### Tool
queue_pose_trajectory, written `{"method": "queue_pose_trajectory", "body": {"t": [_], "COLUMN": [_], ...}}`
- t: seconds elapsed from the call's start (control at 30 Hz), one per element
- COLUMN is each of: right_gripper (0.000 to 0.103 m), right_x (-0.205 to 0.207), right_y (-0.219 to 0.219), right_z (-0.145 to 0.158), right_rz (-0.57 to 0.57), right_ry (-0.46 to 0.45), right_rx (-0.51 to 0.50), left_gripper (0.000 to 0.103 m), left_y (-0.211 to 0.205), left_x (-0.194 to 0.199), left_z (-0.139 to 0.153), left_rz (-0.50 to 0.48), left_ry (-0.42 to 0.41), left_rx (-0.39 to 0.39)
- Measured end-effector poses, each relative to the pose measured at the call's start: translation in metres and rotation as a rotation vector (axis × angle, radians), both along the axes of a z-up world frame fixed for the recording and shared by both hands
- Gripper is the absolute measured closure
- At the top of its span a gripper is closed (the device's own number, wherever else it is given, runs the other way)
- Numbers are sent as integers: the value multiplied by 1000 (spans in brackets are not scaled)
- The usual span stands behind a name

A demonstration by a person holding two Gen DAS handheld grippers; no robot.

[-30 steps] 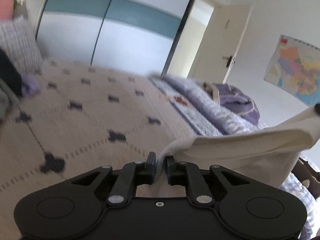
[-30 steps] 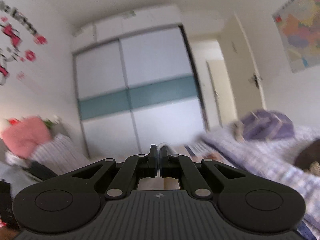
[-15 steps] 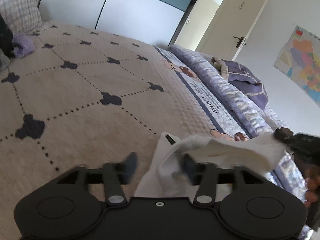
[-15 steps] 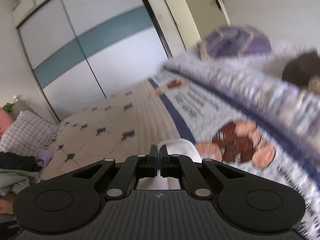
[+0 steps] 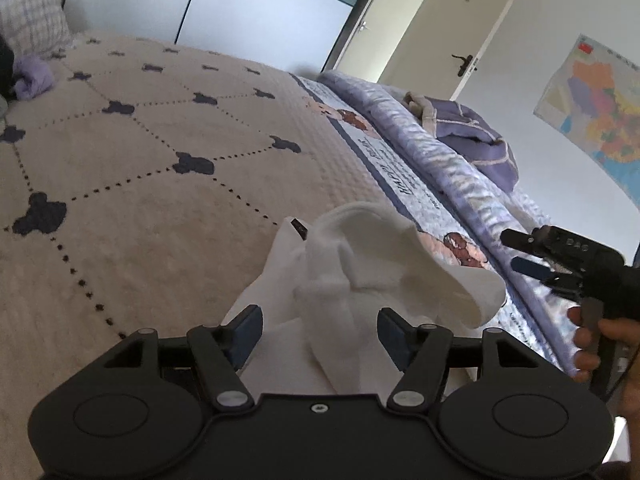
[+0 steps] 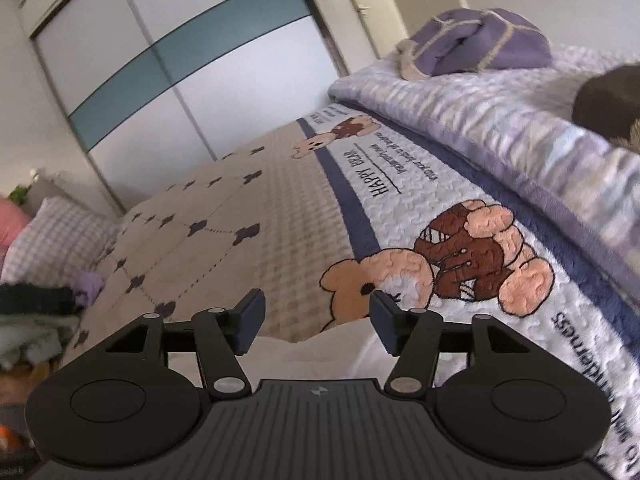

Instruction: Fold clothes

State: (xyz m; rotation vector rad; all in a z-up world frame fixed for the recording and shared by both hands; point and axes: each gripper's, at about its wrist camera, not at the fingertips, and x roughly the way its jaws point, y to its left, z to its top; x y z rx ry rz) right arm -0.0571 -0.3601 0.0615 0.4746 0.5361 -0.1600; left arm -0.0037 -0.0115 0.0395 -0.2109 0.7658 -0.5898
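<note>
Beige patterned bedspread [image 5: 152, 208] before a white-and-teal wardrobe [image 5: 256, 12]

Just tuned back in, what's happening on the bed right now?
A person is folding a white garment on the beige bedspread with a hand-held gripper in each hand. The garment lies bunched in a heap between the spread fingers of the left hand-held gripper, whose pads do not press on it. The right hand-held gripper is opening, with nothing gripped; only a white edge shows below it. No neat fold is visible yet.
</note>
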Motion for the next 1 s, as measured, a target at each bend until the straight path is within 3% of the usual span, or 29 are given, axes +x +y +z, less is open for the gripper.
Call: {"method": "queue_pose_trajectory", "body": {"t": [0.03, 0.1, 0.17, 0.33, 0.47, 0.57, 0.7, 0.87, 1.0], "right_gripper": [28, 23, 23, 23, 23, 26, 41, 42, 42], "right_x": [-2, -4, -9, -18, -24, -25, -27, -45, -55], "right_y": [3, 10, 17, 40, 66, 84, 103, 121, 130], "right_z": [1, 1, -1, -8, -16, -24, -39, -47, -48], "right_rz": [40, 136, 224, 400, 527, 555, 632, 729, 765], "right_ry": [9, 35, 58, 98, 154, 135, 151, 151, 133], "right_rx": [-27, -80, -129, -317, -522, -710, -923, -1071, -1102], "left_gripper": [47, 60, 81, 96, 99, 99, 99, 99, 99], "left_y": [-1, -3, -4, -4, -3, -3, -3, 0, 2], "left_x": [-2, -5, -5, -5, -9, -16, -29, -45, -53], "left_z": [0, 1, 2, 6, 11, 17, 29, 43, 51], "left_rz": [7, 22, 42, 72, 109, 129, 138, 155, 171], "left_ry": [-11, -35, -56, -76, -111, -132, -173, -222, -223], "left_rx": [7, 21, 41, 50, 52, 53, 80, 111, 119]}}
